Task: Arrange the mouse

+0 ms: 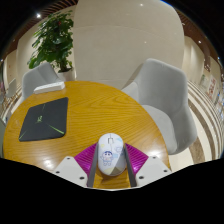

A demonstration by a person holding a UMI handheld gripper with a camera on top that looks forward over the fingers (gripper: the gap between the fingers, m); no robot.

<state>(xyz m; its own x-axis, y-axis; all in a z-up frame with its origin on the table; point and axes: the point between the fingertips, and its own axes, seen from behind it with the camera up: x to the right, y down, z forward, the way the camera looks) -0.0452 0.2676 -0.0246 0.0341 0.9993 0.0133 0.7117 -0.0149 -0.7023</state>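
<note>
White mouse [109,155] between claw [110,166] pads

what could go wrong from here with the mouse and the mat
1. The white mouse sits between the pink-padded fingers, and its rounded shell may slip out if the squeeze is off-centre.
2. It is at the near edge of the round wooden table, so a slip could send it off the table.
3. The black mouse mat lies well beyond the fingers, so the carry there is long and a loose hold might fail on the way.

Bare round table [95,110] ahead; mouse pad [44,118] left, chairs [165,90] beyond.
</note>
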